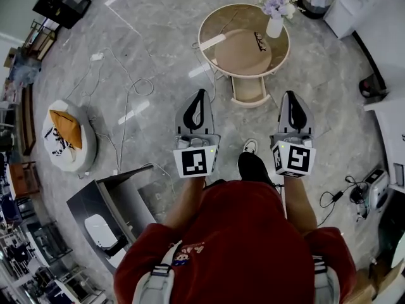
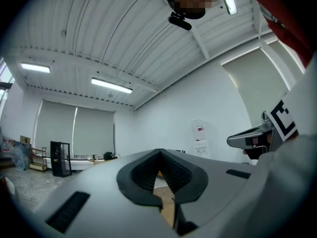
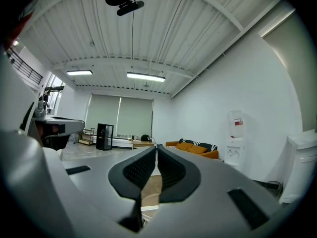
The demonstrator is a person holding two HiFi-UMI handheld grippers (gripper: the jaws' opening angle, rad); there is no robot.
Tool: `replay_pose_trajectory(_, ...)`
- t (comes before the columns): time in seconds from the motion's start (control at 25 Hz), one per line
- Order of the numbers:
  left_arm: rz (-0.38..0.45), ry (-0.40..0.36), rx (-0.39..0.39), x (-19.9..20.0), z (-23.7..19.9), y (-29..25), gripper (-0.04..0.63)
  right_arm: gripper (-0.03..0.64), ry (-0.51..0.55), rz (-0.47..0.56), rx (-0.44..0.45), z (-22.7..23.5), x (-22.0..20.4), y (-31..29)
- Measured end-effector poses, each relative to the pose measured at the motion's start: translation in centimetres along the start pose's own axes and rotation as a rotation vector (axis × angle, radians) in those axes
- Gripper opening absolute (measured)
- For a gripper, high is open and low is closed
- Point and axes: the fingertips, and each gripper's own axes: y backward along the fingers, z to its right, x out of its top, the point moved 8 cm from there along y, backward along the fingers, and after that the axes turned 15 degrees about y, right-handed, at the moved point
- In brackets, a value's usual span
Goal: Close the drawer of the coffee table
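Observation:
The round coffee table stands ahead of me on the marble floor. Its drawer is pulled out from under the top, towards me. My left gripper is held level, short of the drawer and to its left; its jaws meet at the tip with nothing between them. My right gripper hangs level just right of the drawer, jaws also together and empty. In the left gripper view the left gripper shows closed tips with tan wood behind them. The right gripper looks the same in its own view.
A white vase of flowers stands on the table top. Cables trail over the floor at left, near a white and orange cushion. A dark grey cabinet stands at lower left. A small device with a cord sits at right.

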Motion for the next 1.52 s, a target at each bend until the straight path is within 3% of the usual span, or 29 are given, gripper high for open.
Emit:
replay_pose_trajectory(0.2, -0.027, -0.047, -0.006, -0.4, 1.2, -4.6, 0.012, 0.028, -0.013, 0.024, 0.019, 3.0, -1.1, -4.3)
replay_pose_trajectory(0.68, -0.045, -0.032, -0.091, -1.6, -0.5, -9.9, 0.012, 0.026, 0.008, 0.113, -0.033, 4.0, -1.3, -8.8)
replay_pose_trajectory(0.88, -0.04, -0.008, -0.149, -1.5, -2.2, -10.6, 0.012, 0.027, 0.019, 0.078, -0.068, 1.8, -0.9, -9.1)
replay_pose_trajectory(1.2, -0.059, -0.018, -0.18, -2.5, -4.6, -11.7, 0.012, 0.028, 0.014, 0.027, -0.088, -0.4, -1.5, -10.2)
replay_pose_trajectory(1.36, 0.028, -0.064, -0.205, -3.3, -5.2, -12.5, 0.012, 0.028, -0.002, -0.009, -0.067, -1.3, -3.9, -11.1)
replay_pose_trajectory(1.52, 0.031, -0.041, -0.206, -7.1, -6.3, -13.5, 0.012, 0.028, 0.011, -0.058, -0.032, -3.1, -8.1, -12.4)
